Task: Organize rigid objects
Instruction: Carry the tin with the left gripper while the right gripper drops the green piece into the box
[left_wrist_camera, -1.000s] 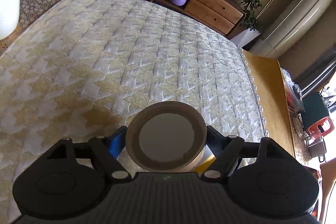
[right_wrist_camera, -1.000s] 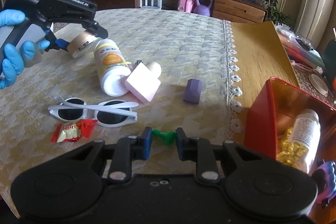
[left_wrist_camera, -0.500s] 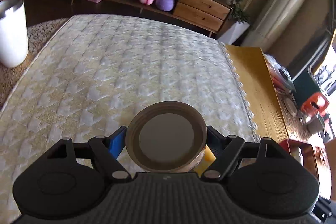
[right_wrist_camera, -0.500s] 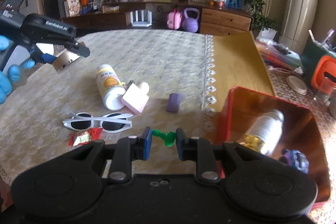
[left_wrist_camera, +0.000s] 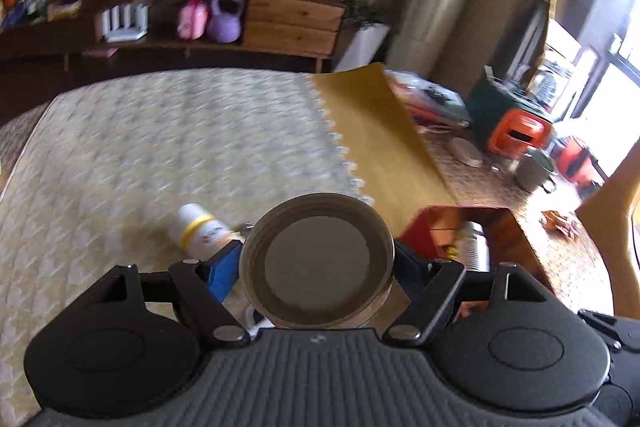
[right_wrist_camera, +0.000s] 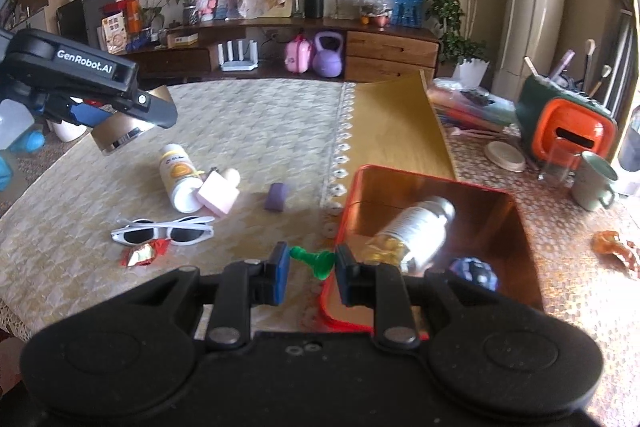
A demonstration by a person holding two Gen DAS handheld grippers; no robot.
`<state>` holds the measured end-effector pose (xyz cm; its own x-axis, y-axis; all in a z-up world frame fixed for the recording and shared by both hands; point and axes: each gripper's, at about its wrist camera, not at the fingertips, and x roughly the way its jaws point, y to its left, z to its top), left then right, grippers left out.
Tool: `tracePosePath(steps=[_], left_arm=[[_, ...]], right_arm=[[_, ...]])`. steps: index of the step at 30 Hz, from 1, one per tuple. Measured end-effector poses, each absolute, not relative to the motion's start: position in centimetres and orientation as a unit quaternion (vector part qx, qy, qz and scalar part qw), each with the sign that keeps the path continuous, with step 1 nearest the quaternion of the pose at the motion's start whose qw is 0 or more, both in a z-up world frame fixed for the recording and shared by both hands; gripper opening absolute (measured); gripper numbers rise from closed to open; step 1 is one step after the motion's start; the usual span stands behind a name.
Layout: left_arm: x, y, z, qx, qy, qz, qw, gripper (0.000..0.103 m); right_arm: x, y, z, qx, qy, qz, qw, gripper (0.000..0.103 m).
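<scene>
Riding between the jaws of the left gripper (left_wrist_camera: pixel 318 265) is a round tin (left_wrist_camera: pixel 318 259), flat metal face toward the camera, pads clamped on opposite sides of its rim. Judged rigid and light; the smooth curved wall looks slippery, so a grip across the full width, low on the wall, seems the only safe hold. In the right wrist view the same round tin (right_wrist_camera: pixel 116 137) hangs in the air above the worktop (right_wrist_camera: pixel 256 131), well apart from everything lying there.

Right gripper (right_wrist_camera: pixel 310 261): clenched on a small green piece (right_wrist_camera: pixel 314 261), pinched end to end. Hard plastic by the look, very light, narrow at one end and flared at the other. A thing that small could twist out if the pads slacken.

Red box (right_wrist_camera: pixel 516 223) just right of the green piece, open top, shiny copper-coloured inside. Already in it: a clear bottle (right_wrist_camera: pixel 416 227) of yellow capsules lying on its side, and a blue faceted object (right_wrist_camera: pixel 474 273), identity unclear. Likely the drop point for both held items.

Loose on the patterned cloth:
- white bottle (right_wrist_camera: pixel 178 177) on its side, touching a pink block (right_wrist_camera: pixel 220 193); rounded and smooth, liable to roll
- purple block (right_wrist_camera: pixel 277 197), alone, flat sides easy to pinch
- white sunglasses (right_wrist_camera: pixel 162 233), folded; thin arms, judged fragile, best taken at the bridge
- red-and-gold wrapper (right_wrist_camera: pixel 142 253) just beside them, soft rather than rigid
</scene>
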<state>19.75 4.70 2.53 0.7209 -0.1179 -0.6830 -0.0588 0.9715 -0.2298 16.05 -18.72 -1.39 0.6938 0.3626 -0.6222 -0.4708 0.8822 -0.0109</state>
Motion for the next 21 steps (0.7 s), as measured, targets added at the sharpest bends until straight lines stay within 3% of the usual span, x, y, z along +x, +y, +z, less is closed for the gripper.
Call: tracePosePath(steps=[21], left_arm=[[22.0, -9.7, 0.9, -0.024, 0.403, -0.119, 0.907, 0.079]], right_arm=[[17.8, -27.2, -2.8, -0.054, 0.328, 0.164, 0.929, 0.023]])
